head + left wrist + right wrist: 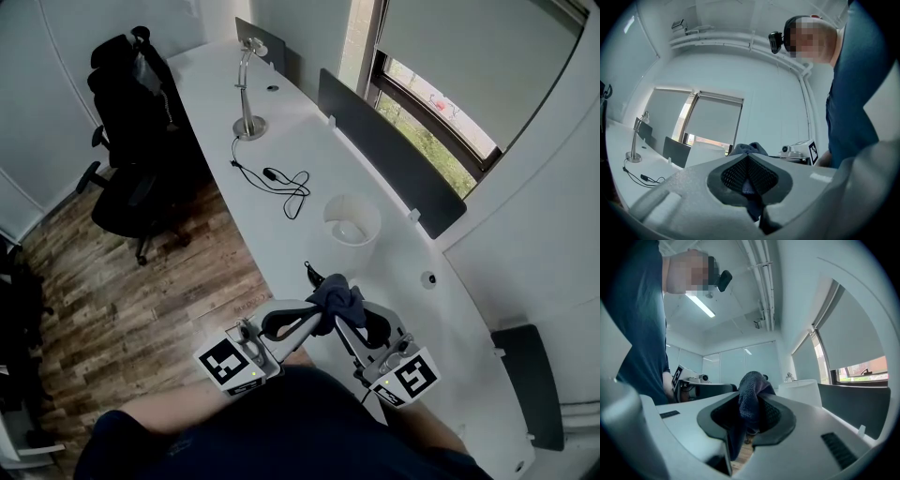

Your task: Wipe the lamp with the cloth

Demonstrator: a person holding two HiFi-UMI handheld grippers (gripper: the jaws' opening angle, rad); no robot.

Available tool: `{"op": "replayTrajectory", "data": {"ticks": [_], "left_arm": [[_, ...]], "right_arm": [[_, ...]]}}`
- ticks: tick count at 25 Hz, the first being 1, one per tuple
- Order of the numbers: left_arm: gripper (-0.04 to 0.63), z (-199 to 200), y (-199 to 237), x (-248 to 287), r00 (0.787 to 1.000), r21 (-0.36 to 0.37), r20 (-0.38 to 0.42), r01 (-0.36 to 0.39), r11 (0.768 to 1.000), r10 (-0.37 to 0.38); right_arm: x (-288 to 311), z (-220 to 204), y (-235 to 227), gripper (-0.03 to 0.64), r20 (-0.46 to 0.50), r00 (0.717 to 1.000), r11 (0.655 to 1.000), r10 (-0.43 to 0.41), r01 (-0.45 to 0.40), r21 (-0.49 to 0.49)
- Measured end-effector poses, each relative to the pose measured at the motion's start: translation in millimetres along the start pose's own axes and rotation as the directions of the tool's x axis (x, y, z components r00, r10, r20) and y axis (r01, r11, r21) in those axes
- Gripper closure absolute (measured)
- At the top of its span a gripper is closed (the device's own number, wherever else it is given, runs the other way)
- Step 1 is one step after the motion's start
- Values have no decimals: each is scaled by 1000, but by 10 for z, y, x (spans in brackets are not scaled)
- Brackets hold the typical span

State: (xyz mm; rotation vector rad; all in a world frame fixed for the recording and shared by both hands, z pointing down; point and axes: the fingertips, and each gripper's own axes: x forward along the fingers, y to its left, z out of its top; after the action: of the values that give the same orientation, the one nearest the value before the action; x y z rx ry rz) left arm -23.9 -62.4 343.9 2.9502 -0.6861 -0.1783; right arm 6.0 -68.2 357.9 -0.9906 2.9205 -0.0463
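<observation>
Navy cloth (pixel 335 297), bunched, in left gripper (pixel 749 182), right gripper (pixel 749 417)

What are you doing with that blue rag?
A person holds a cloth bunched between two hand-held grippers. The left hand-held gripper and the right hand-held gripper are each shut on it, near the person's body. The silver lamp stands far down the desk, away from the cloth.

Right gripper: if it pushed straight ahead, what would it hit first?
Probably nothing near: beyond the cloth it holds, the line passes between the left gripper and the white lampshade; depth is unclear.
</observation>
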Motion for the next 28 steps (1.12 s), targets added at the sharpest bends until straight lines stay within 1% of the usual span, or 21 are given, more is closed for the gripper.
{"op": "replayTrajectory", "data": {"ticks": [3,7,12,14,19,22,25,28], "left_arm": [[594,48,-5,7,999,4,39,-2,1000,2],[594,2,-1,12,1000,1,0,-10,1000,10],[594,8,-12,25,1000,-7,2,-8,1000,8],[594,24,-26,31,1000,-2,23,2,1000,-2],[594,26,-43,48,1000,3,9,7,1000,-7],[594,76,-57,59,998,12,58,16,1000,-17],[594,50,-56,55,1000,11,20,17,1000,-17],[594,42,-45,50,1000,11,23,10,1000,-10]], "right_arm": [[9,-11,15,522,-1,1000,1000,8,-8,0],[14,-13,13,523,-5,1000,1000,14,-14,-6],[5,-32,5,523,-10,1000,1000,13,-13,-5],[-1,-43,9,523,-12,1000,1000,13,-13,-3],[-16,-37,2,523,-15,1000,1000,12,-12,-6],[-25,-33,2,523,-13,1000,1000,12,-12,-8],[-22,-32,2,523,-15,1000,1000,14,-14,-8],[-15,-40,3,523,-15,1000,1000,16,-16,-8]]}}
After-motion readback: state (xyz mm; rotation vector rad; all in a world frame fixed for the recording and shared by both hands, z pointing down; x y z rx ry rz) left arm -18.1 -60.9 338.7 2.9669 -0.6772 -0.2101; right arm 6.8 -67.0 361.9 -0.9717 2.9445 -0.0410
